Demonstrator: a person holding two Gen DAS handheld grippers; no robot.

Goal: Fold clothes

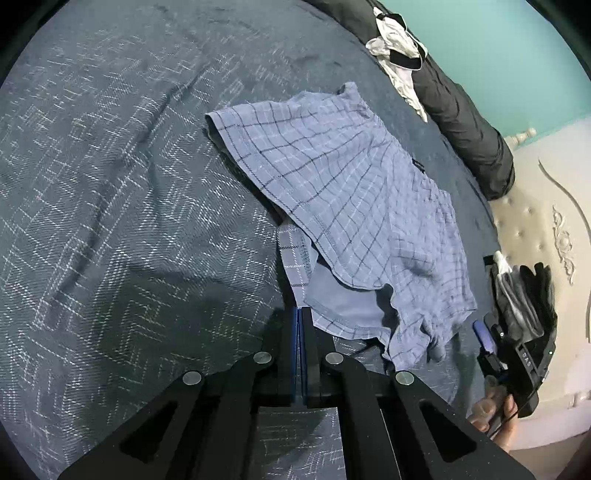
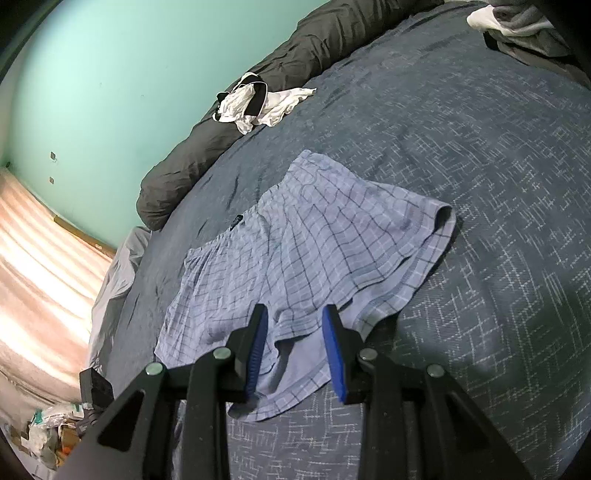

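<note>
A pair of light blue checked shorts point(image 1: 354, 206) lies on the dark blue patterned bedspread point(image 1: 129, 206), one leg folded over the other. My left gripper point(image 1: 299, 312) is shut, its tips at the near left hem of the shorts; whether cloth is pinched between them is hidden. In the right wrist view the shorts point(image 2: 314, 251) lie straight ahead. My right gripper point(image 2: 293, 314) is open, its blue pads just above the near hem, holding nothing. The right gripper also shows in the left wrist view point(image 1: 517, 350) at the right edge, held by a hand.
A white and black garment point(image 2: 258, 101) lies at the far side of the bed against a rolled dark blanket point(image 2: 236, 133). A grey and white clothes heap point(image 2: 517, 26) sits at the far right. A teal wall point(image 2: 92, 81) stands behind; the floor point(image 2: 37, 277) is left of the bed.
</note>
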